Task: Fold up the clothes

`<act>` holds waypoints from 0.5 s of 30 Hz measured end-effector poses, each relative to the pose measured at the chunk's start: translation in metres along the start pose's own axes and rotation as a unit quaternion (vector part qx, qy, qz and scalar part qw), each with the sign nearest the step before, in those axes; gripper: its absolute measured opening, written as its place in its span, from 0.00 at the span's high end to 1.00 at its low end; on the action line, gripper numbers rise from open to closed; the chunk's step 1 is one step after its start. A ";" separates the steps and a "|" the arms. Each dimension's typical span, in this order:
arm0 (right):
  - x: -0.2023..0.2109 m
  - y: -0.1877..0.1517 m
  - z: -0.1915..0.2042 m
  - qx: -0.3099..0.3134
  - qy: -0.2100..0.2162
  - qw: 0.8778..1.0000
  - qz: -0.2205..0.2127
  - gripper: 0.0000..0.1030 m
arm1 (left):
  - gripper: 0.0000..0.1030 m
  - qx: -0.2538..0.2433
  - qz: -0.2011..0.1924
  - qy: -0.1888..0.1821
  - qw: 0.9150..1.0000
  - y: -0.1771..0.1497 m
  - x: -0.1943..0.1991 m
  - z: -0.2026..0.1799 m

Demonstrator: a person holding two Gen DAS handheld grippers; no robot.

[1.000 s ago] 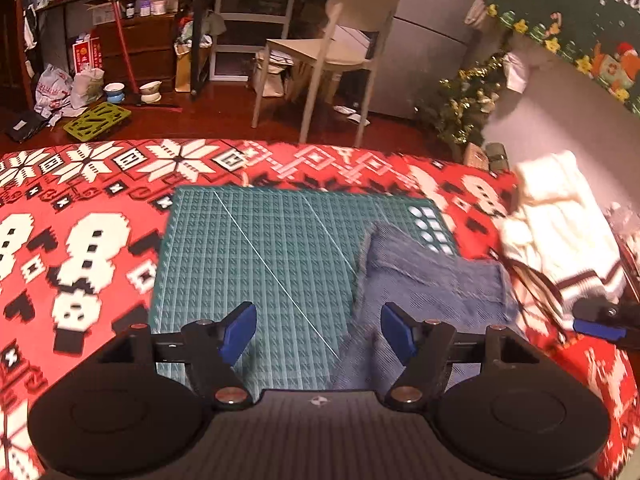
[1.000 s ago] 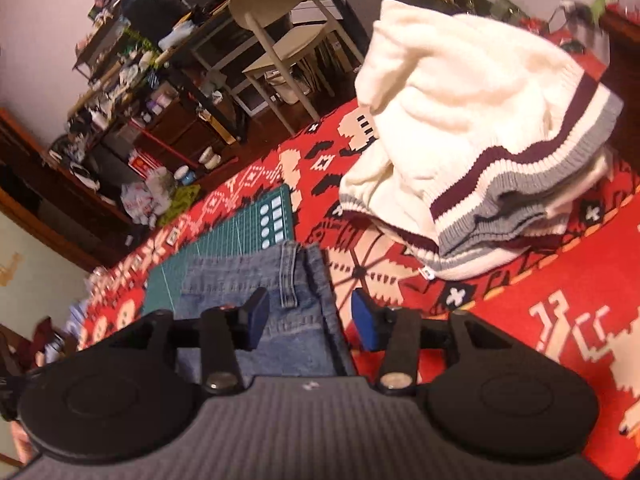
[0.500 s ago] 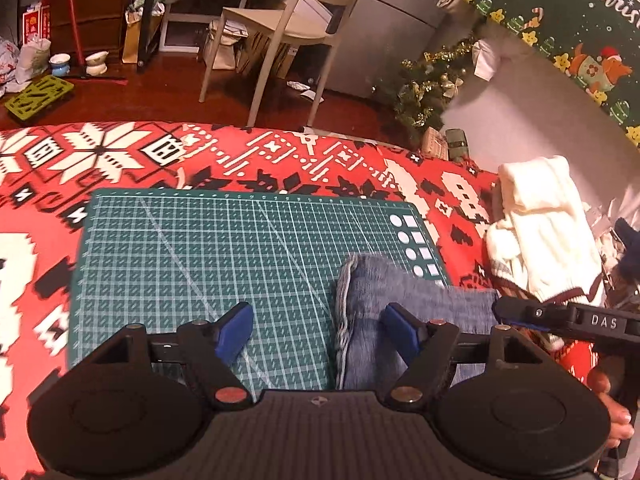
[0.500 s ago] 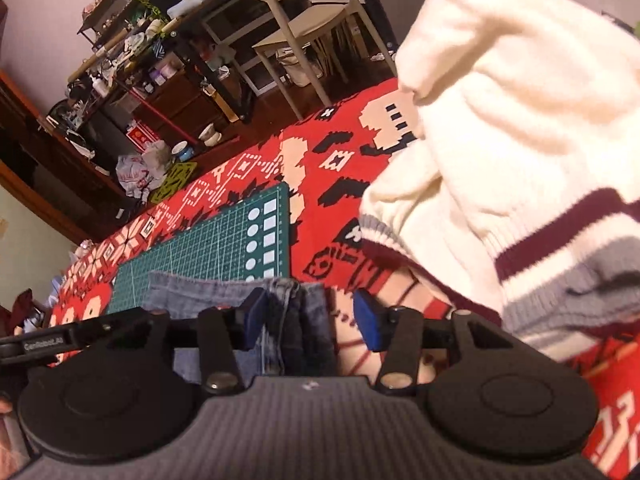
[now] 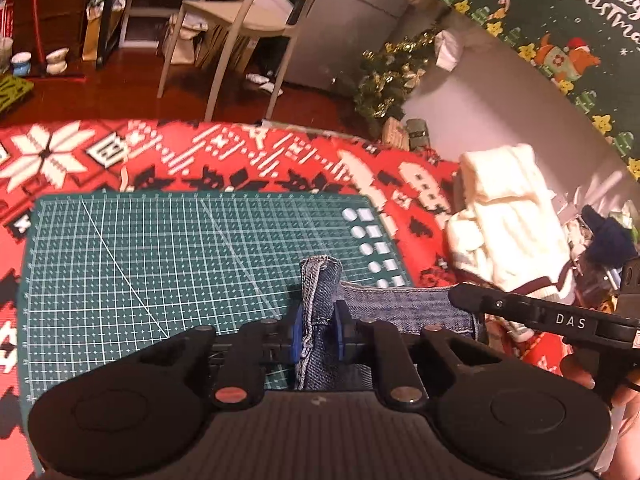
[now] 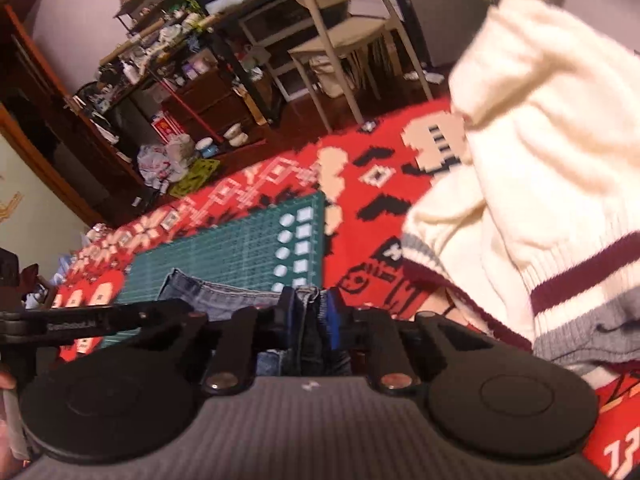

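Jeans (image 5: pixel 320 300) lying folded on near-right part of green cutting mat (image 5: pixel 160 260), denim strip running right past mat's right edge toward red patterned blanket (image 5: pixel 240 160). Left gripper (image 5: pixel 317 338) clamping a bunched hem corner of jeans, blue pads (image 5: pixel 297 338) pressing fabric from both sides, corner standing up between them. Right gripper (image 6: pixel 310 318) likewise pinching a thick fold of jeans at right end of denim, jaws closed tight on it; showing in left wrist view as a black bar marked DAS, crossing over right end of denim. Part of a hand (image 5: pixel 624 392) showing at far right of that view.

Sitting bare: whole left and far part of mat, grid fully exposed out to left and far edges. Blanket running open beyond far edge of mat. Crowding right side: cream sweater (image 6: pixel 540 200) with maroon and grey striped hem, heaped on blanket just right of right gripper, hem reaching close to jeans. Standing on floor well beyond far edge of blanket: white chair (image 5: pixel 240 20).
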State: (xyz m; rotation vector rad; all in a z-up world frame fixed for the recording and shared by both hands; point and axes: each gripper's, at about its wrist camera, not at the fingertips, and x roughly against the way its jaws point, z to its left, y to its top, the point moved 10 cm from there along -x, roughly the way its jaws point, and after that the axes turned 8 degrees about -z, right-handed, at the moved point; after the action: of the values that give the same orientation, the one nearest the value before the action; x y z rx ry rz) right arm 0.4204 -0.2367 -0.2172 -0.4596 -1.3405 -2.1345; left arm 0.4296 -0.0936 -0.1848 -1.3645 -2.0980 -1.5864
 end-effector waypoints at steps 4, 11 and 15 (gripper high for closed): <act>0.040 0.006 0.019 0.016 0.007 1.000 -0.012 0.84 | 0.87 0.003 -0.015 -0.016 1.000 0.006 0.034 -0.015; 0.123 0.006 0.051 0.050 0.013 0.998 -0.029 0.84 | 0.87 -0.011 -0.026 -0.029 0.999 0.001 0.108 -0.057; 0.175 -0.016 0.063 0.075 0.015 0.997 -0.024 0.84 | 0.87 -0.055 -0.015 -0.031 0.998 -0.025 0.153 -0.083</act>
State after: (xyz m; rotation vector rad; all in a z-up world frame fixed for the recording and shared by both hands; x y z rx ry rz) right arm 0.2736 -0.2245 -0.1022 -0.3359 -1.4949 -2.0516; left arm 0.2949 -0.0781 -0.0729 -1.4405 -2.1033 -1.7160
